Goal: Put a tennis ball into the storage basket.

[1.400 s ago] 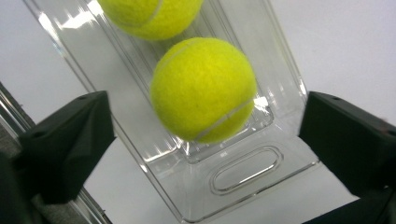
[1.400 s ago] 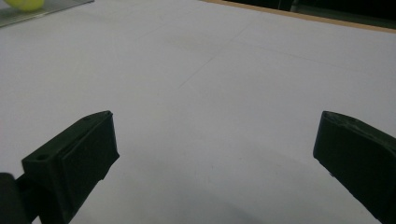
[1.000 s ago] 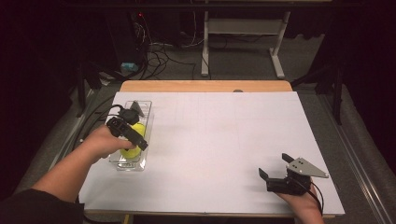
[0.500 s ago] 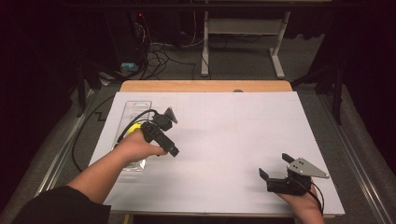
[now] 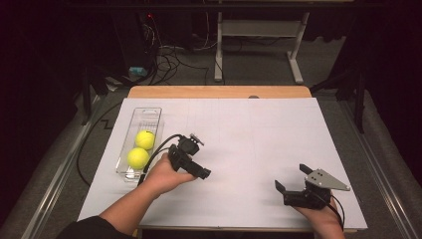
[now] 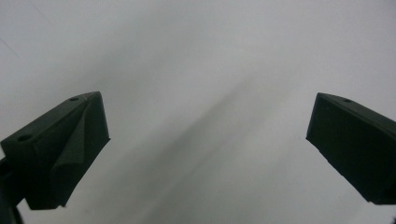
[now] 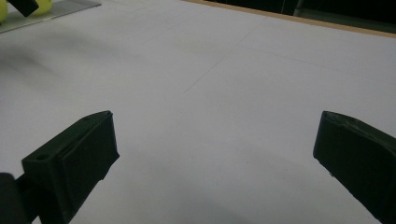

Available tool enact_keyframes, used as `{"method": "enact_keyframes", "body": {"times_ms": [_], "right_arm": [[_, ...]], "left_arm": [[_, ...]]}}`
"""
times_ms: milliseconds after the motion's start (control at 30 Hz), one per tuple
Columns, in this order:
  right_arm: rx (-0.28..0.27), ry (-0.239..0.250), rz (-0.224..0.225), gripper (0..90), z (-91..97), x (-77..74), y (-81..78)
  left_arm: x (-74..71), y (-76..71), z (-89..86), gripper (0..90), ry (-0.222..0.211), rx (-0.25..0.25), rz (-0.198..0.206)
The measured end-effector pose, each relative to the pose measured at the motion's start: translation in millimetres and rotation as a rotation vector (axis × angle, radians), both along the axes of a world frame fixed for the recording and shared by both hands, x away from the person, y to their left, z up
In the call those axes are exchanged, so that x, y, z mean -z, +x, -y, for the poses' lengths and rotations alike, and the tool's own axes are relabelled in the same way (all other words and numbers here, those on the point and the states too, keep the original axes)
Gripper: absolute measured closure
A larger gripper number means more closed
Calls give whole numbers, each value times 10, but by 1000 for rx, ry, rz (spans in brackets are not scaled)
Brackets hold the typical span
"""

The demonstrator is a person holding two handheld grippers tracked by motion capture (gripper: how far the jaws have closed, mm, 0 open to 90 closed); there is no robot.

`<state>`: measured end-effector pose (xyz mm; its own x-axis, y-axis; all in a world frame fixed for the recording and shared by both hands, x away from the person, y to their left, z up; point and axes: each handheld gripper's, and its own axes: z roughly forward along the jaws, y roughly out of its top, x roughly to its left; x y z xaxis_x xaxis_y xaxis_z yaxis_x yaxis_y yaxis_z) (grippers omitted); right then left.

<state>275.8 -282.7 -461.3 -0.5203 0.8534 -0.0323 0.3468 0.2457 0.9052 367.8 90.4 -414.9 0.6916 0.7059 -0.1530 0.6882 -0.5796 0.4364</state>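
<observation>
Two yellow tennis balls (image 5: 145, 139) (image 5: 138, 158) lie in a clear plastic tray (image 5: 147, 115) at the table's left. To the tray's right my left gripper (image 5: 197, 157) hovers over the white table cover, open and empty; its own view shows its jaws (image 6: 205, 149) spread over bare white surface. Near the front right edge my right gripper (image 5: 291, 178) rests open with nothing between its jaws (image 7: 215, 154). A tennis ball (image 7: 43, 5) and the tray's edge (image 7: 70, 7) show at the top left of the right gripper view.
A white sheet (image 5: 259, 139) covers the wooden table (image 5: 219, 92). Behind the table are cables (image 5: 169, 55) on the floor and a white stand (image 5: 259, 30). Dark floor surrounds the table on both sides.
My left gripper has left the tray and moved right and toward the front, over the white cover. Both balls now lie uncovered in the tray. The right gripper has stayed put.
</observation>
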Motion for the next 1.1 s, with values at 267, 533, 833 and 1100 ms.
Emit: {"method": "enact_keyframes", "body": {"times_ms": [267,533,833,1100], "right_arm": [[-13,3,1,0,-25,-5,-2],[-27,23,9,0,-67,-11,-25],[8,80,36,0,-61,-39,-71],[29,76,37,0,-47,-28,-51]], "left_arm": [[210,-119,-114,0,-211,-67,175],[446,-303,-261,1,-340,-95,340],[460,-470,-436,0,-475,-51,477],[499,-425,-445,0,-470,-56,429]]}}
